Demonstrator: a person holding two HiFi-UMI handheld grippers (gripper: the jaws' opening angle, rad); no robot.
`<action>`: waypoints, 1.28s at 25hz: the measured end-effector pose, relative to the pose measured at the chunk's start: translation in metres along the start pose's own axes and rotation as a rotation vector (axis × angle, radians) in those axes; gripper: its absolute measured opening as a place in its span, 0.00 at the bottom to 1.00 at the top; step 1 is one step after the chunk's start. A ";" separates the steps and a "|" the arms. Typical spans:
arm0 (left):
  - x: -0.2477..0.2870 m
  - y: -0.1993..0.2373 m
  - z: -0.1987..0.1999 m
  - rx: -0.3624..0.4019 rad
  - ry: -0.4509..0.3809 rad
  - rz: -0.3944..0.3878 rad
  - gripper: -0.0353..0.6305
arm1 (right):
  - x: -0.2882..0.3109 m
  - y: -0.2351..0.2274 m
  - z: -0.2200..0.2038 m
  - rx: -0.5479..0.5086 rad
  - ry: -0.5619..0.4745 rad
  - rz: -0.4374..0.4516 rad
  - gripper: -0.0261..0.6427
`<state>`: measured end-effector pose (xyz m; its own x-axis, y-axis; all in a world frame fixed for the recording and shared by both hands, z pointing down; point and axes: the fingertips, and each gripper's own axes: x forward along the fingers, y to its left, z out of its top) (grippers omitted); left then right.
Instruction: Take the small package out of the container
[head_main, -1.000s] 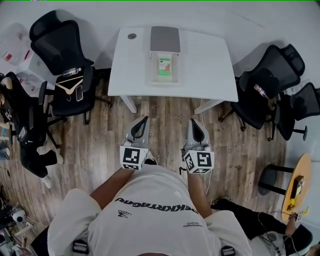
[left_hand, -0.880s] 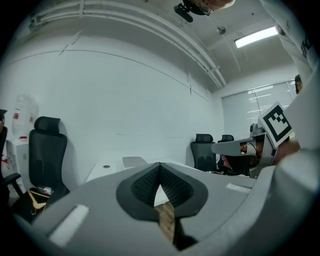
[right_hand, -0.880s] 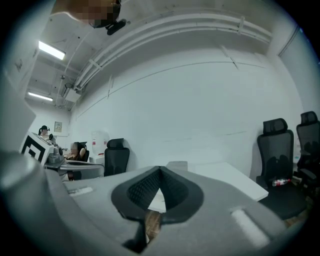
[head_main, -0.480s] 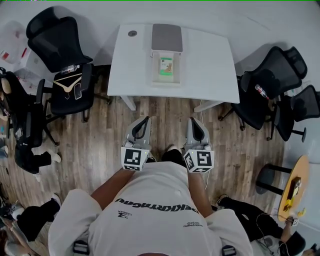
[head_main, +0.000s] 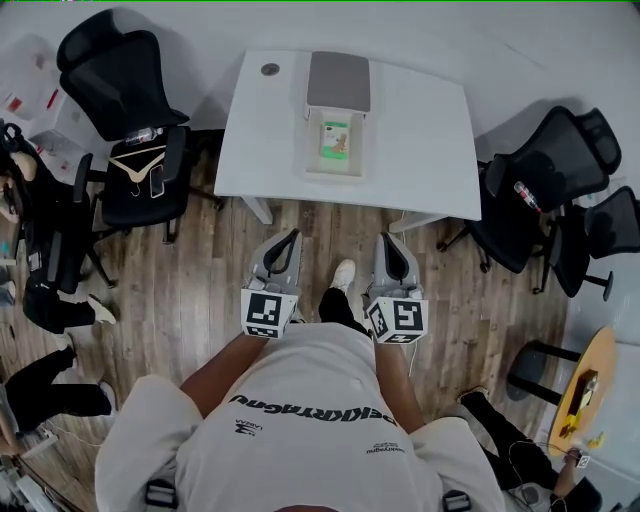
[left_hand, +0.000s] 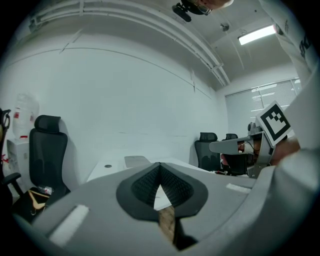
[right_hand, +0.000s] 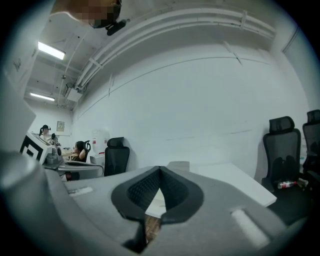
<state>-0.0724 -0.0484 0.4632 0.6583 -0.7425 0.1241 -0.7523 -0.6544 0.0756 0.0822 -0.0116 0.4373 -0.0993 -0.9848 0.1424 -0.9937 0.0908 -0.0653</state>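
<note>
The small green package (head_main: 335, 138) lies in a clear open container (head_main: 318, 160) on the white table (head_main: 420, 130), with the container's grey lid (head_main: 338, 80) standing behind it. Both grippers hang over the wooden floor, short of the table's front edge. My left gripper (head_main: 291, 240) points toward the table and is shut and empty; its jaws meet at the tip (left_hand: 160, 165). My right gripper (head_main: 385, 243) is level with it, also shut with nothing held (right_hand: 160, 169). The table top (left_hand: 107, 167) shows beyond the jaws.
Black office chairs stand left (head_main: 125, 110) and right (head_main: 545, 175) of the table; the left one carries a hanger and small items. A small round thing (head_main: 270, 69) sits on the table's far left. A person's legs (head_main: 45, 390) show at lower left, and a round wooden table (head_main: 585, 385) at lower right.
The person holding the grippers has stepped forward; a foot now shows between the grippers. Both grippers stay shut and level. The person at the left has shifted.
</note>
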 end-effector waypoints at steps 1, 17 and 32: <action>0.004 0.001 0.000 0.001 0.002 0.003 0.06 | 0.004 -0.002 0.000 -0.002 -0.002 0.007 0.04; 0.094 -0.009 0.014 0.007 0.013 0.088 0.06 | 0.065 -0.065 0.012 0.010 -0.011 0.097 0.04; 0.156 -0.007 0.001 -0.044 0.090 0.139 0.06 | 0.106 -0.101 0.007 0.033 0.015 0.156 0.04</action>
<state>0.0359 -0.1594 0.4811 0.5442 -0.8084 0.2245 -0.8378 -0.5379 0.0941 0.1725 -0.1263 0.4519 -0.2536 -0.9567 0.1427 -0.9639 0.2375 -0.1207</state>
